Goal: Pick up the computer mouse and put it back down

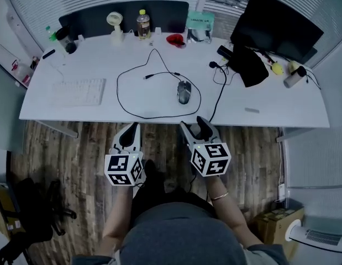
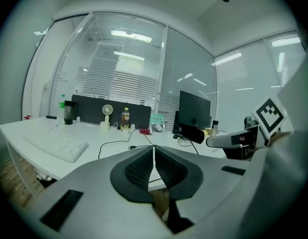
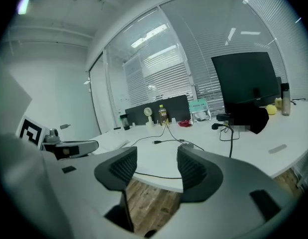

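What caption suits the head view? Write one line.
Left tongs shut and right tongs open, both held short of the white desk where the mouse lies.

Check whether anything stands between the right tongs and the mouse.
Nothing solid does. The right tongs hang open just off the front edge of the desk, with the mouse ahead of them. Only the thin black cable loops across the desk between them, lying flat.

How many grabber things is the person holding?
2. The left hand-held gripper is just in front of the desk's near edge, jaws together. The right hand-held gripper is beside it, nearer the mouse, jaws apart and empty.
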A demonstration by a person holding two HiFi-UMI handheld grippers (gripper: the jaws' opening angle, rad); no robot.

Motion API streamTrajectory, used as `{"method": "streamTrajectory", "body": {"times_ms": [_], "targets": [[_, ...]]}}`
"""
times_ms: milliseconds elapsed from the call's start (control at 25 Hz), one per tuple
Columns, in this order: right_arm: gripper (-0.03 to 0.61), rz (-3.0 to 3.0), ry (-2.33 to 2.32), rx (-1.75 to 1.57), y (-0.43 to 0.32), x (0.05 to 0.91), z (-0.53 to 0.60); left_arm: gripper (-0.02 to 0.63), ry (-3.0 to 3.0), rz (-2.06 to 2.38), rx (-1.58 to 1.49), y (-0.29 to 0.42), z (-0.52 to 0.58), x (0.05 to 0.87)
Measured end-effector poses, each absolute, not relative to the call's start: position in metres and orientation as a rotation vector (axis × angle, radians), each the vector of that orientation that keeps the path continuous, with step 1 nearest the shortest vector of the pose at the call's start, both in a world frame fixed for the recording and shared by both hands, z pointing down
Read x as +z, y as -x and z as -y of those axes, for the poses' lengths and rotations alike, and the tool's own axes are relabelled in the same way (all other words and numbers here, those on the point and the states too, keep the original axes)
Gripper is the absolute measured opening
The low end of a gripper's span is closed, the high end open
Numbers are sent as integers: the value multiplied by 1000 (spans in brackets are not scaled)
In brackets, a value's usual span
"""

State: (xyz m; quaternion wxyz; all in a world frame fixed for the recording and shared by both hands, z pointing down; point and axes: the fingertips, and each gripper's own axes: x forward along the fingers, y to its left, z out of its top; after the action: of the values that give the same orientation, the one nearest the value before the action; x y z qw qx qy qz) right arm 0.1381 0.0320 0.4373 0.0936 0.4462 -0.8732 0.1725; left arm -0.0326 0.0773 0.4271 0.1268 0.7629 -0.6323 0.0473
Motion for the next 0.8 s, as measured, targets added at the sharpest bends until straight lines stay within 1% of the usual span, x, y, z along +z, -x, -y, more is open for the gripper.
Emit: {"method": "streamTrajectory", "body": {"times_ms": [320,800], "targets": [[250,2451,-1498,533,-120,447,14,31,-2287,1738,169,74,-24,434],[250,2299,-1629,558,-105,466,36,31,-2336,1628,186,103,6,445]]}}
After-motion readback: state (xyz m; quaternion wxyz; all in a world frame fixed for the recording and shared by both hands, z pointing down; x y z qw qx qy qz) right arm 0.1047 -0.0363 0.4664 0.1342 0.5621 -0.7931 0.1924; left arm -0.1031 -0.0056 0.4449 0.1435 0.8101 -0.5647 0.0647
